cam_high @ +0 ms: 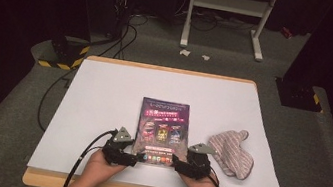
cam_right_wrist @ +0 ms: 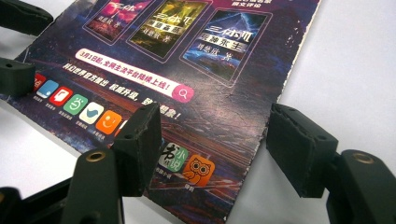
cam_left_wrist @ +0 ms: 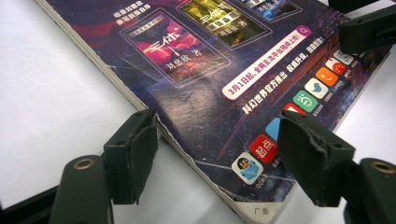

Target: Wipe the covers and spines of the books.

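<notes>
Magazine (cam_high: 163, 129), glossy, creased and flat, is lying mid-worktop (cam_high: 103, 93) beside a ribbed mitt (cam_high: 233, 152), its near corners sitting between the spread jaws of both tools, left (cam_high: 130, 158) and right (cam_high: 177, 164).

Left gripper (cam_high: 135, 159) and right gripper (cam_high: 173, 163), fingers parted, low, facing inward.

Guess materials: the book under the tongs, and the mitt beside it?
Book: paper, glossy printed cover, going by the sheen, white crease lines and frayed corner. Mitt: soft fabric, matte, striped, lying limp; probably cotton or knit, but too small to tell.
</notes>
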Tool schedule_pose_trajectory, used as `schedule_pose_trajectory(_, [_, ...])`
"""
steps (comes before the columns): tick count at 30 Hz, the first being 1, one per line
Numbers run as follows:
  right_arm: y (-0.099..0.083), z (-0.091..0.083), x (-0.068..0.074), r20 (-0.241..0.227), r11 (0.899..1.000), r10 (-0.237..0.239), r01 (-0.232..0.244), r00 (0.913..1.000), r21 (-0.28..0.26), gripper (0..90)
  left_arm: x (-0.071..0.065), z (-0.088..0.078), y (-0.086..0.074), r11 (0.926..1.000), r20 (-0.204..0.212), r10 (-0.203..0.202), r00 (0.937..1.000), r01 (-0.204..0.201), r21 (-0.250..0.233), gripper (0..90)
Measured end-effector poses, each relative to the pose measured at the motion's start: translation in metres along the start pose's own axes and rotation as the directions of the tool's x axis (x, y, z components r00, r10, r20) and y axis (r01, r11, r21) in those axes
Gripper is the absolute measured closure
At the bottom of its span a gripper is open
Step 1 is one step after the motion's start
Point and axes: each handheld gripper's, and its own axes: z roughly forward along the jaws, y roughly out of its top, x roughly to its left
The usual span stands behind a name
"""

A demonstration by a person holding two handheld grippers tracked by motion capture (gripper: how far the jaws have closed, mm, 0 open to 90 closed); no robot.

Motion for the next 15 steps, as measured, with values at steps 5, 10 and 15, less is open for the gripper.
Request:
schedule_pose_trajectory(5, [0.0,-0.001,-0.004,-0.025,0.999,0.048,-0.049,0.9985,-0.009,36.6,-0.001,0.0,0.0,1.0,-0.004,0.002,1.0,-0.002,-0.001,29.9])
schedule_pose_trajectory(10, [0.0,-0.002,-0.006,-0.045,0.995,0.091,-0.093,0.9948,-0.031,37.4,-0.001,0.0,0.0,1.0,-0.006,0.003,1.0,-0.003,-0.002,30.1])
schedule_pose_trajectory(15, [0.004,-0.012,-0.002,-0.051,0.99,0.08,-0.085,0.9955,-0.112,38.6,-0.001,0.0,-0.001,1.0,-0.009,0.004,1.0,-0.004,-0.004,30.3])
